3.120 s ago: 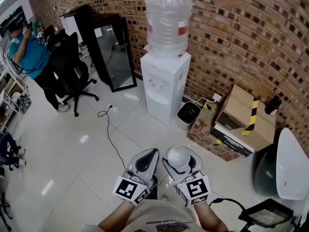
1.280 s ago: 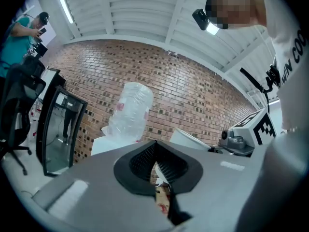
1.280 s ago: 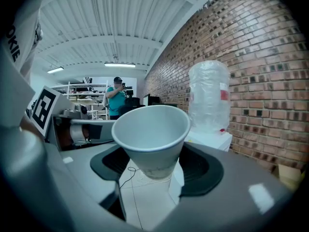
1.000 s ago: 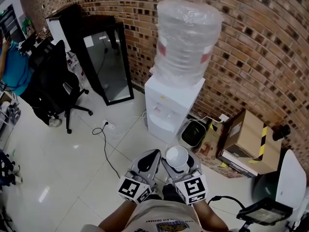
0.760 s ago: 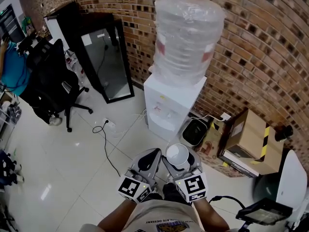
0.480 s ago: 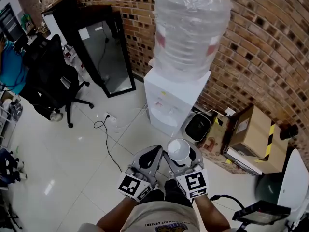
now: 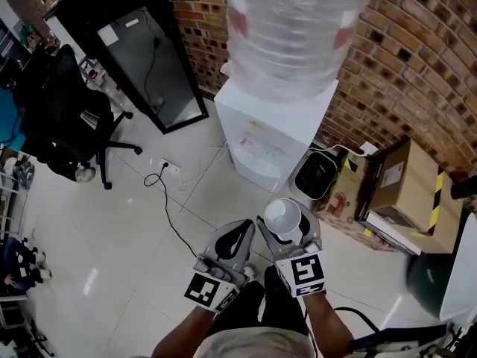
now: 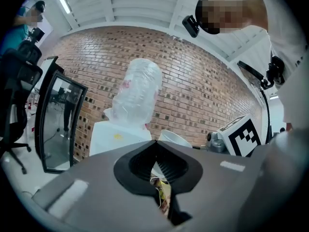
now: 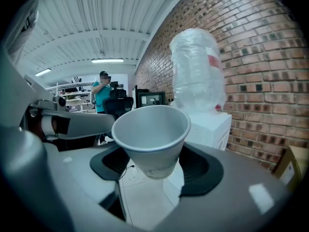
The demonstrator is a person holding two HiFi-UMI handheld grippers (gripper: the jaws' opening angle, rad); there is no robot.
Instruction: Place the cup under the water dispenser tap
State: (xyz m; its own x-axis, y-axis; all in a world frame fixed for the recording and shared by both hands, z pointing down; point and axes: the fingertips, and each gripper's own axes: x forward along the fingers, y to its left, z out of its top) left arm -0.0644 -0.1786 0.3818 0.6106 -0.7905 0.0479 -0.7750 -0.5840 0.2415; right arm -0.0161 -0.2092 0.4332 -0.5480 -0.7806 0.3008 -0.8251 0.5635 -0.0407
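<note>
We grip the cup upright in the right gripper, fingers spread wide around it, short of the water dispenser at twelve o'clock. The left gripper has its fingers closed on nothing. This looks like the approach. Next we must bring the cup level beneath the tap, which is too small to make out.

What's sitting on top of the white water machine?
A big clear water bottle wrapped in plastic stands on the water machine. Its neck is hidden by the bottle's bulk and the wrap.

place: office | evidence: swivel chair; water dispenser; brick wall; cardboard boxes; white tiled floor
</note>
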